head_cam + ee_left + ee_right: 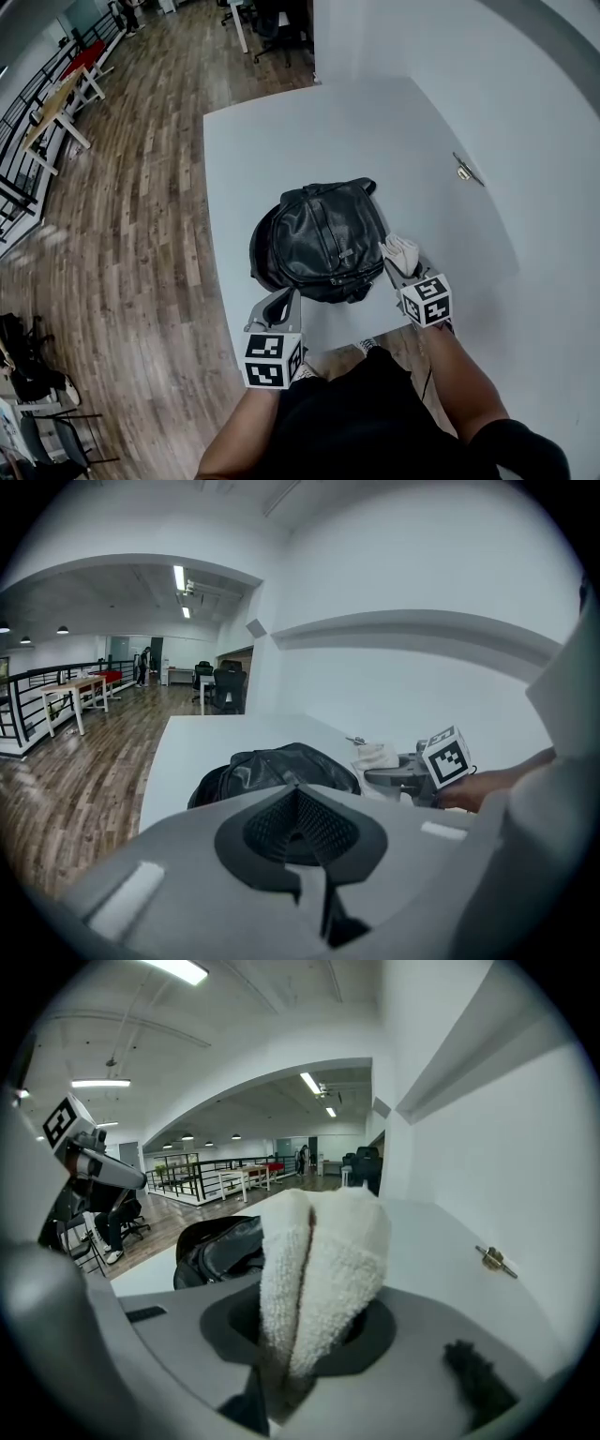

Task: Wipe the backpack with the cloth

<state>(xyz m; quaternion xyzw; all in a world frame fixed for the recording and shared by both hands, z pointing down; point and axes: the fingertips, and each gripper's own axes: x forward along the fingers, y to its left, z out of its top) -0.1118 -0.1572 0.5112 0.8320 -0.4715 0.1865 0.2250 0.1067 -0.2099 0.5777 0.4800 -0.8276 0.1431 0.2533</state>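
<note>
- The right gripper [397,265] clamps one folded white cloth [401,249] just beside the backpack's right edge.
- The left gripper [277,306], jaws together and empty, sits at its near left corner.
- One black leather backpack [323,239] lies on the white table [281,141]; one small metal object [466,171] rests well apart.

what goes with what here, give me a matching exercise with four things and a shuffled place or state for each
Things:
1. backpack
2. cloth
3. left tool
4. small metal piece

Place or state:
a. clamped in the right tool
b. shut, empty
c. black, in the middle of the table
d. alone, at the table's far right

Pairs: 1-c, 2-a, 3-b, 4-d
</note>
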